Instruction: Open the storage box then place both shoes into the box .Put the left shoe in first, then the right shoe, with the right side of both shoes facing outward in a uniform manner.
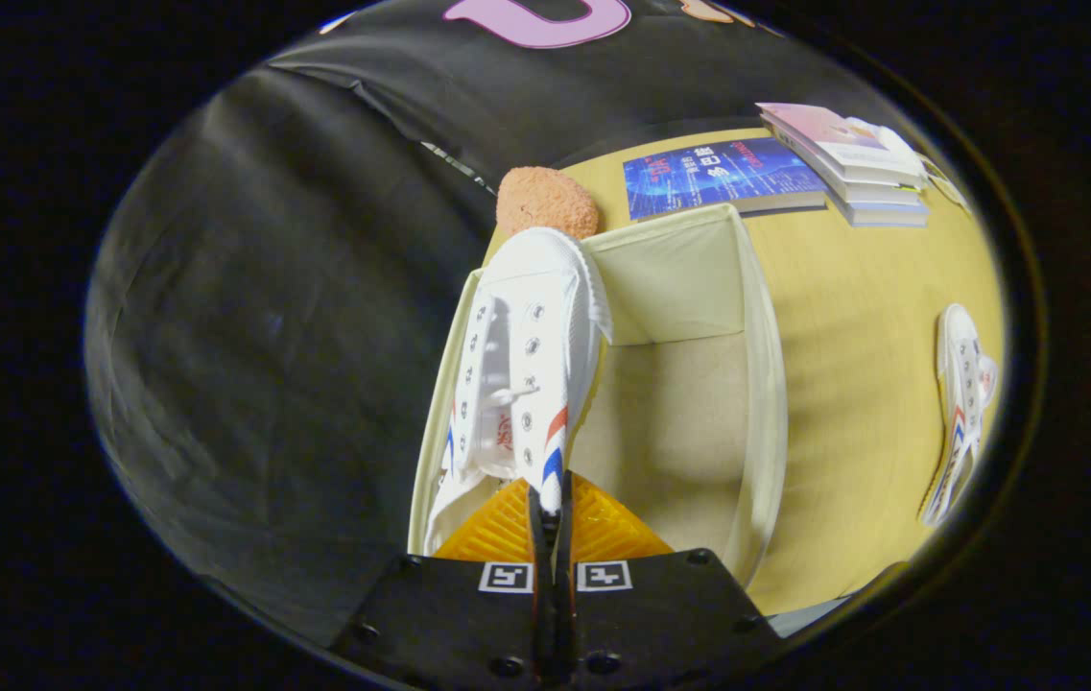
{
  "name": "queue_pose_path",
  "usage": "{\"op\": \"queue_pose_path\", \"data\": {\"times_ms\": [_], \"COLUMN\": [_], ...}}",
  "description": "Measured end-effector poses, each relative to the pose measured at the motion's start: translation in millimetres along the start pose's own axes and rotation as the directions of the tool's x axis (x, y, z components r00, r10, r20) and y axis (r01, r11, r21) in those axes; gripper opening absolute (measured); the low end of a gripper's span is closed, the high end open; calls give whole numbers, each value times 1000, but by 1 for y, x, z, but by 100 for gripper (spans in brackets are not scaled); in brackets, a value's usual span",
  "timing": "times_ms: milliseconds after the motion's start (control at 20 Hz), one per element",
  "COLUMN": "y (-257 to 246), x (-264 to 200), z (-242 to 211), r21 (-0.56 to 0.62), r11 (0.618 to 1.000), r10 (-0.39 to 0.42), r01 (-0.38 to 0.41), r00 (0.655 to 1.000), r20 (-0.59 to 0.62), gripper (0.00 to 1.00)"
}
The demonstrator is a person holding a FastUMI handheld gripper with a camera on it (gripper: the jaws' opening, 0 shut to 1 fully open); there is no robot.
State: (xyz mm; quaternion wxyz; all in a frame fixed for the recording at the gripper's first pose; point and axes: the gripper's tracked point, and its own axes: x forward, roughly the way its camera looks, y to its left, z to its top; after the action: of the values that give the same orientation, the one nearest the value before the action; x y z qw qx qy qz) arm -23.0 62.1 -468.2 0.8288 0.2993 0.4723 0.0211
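- The tool (550, 523) is nearly closed: its two fingers stand close together and pinch the side wall of a white shoe (521, 369) near its heel opening, so the tool holds that shoe.
- The held shoe hangs toe away from the tool, above the left side of the box (764, 384), its toe reaching over the box's far left corner.
- This shoe is white canvas with a row of metal eyelets on each side of the tongue, a loose lace end, and red and blue slanted stripes on the side just ahead of the fingers; its ribbed rubber toe edge shows at the far end.
- The box is open, cream fabric with soft walls, and its floor to the right of the shoe is bare; whether the shoe touches the left wall cannot be told.
- The box sits on a yellow-wood worktop (852, 317), near its left edge.
- The second shoe (960, 408), white with the same red and blue stripes, lies on the worktop well apart from the box, towards the right edge.
- An orange fuzzy object (545, 200) sits just beyond the box's far left corner.
- A blue book (718, 178) lies flat just behind the box's far wall, and a stack of books (852, 163) lies beside it, towards the far right corner.
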Motion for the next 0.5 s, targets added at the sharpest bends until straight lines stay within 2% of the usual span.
{"op": "queue_pose_path", "data": {"times_ms": [350,500], "y": [1,4], "x": [1,8], "z": [-5,-16], "r21": [-17,16], "r11": [1000,1000], "r10": [3,-5], "r01": [-4,7], "r00": [999,997], "r20": [-42,-83], "gripper": [3,2]}}
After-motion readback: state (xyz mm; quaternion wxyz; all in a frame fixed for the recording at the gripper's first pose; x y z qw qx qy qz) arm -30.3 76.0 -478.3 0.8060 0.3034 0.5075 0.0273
